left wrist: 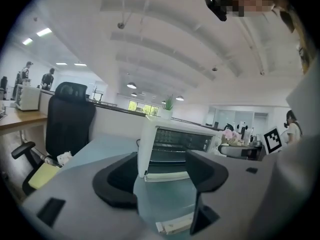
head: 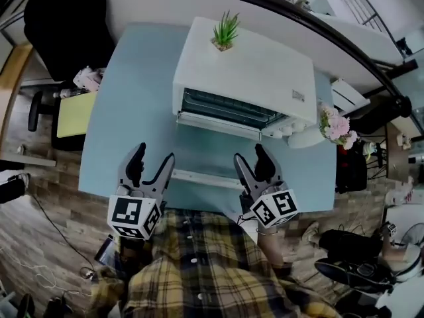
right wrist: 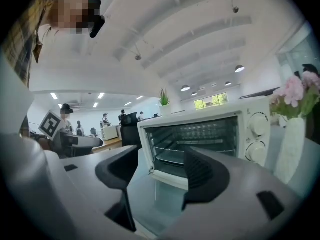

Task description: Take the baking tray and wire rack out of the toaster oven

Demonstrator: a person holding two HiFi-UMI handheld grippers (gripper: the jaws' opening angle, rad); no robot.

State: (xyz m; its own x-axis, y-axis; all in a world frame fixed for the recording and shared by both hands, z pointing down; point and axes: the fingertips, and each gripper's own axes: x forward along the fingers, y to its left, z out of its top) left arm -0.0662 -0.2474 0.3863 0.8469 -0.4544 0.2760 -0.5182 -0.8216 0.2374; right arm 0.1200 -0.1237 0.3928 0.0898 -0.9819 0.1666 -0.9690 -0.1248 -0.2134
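A white toaster oven (head: pixel 255 71) stands on the light blue table (head: pixel 126 111) with its glass door folded down flat and the door's white handle (head: pixel 202 177) toward me. Inside the dark cavity a wire rack (right wrist: pixel 172 155) shows on its rails. I cannot make out the baking tray apart from it. My left gripper (head: pixel 155 154) hovers at the left end of the handle, open and empty. On the other side, my right gripper (head: pixel 249 154) is over the handle's right end, also open with nothing between its fingers. Both point at the oven (left wrist: pixel 175 144) mouth.
A small potted plant (head: pixel 225 32) sits on top of the oven. A white vase of pink flowers (head: pixel 336 128) stands just right of it, next to the oven's knobs (right wrist: pixel 257 126). A black office chair (head: pixel 66 25) is off the table's left edge.
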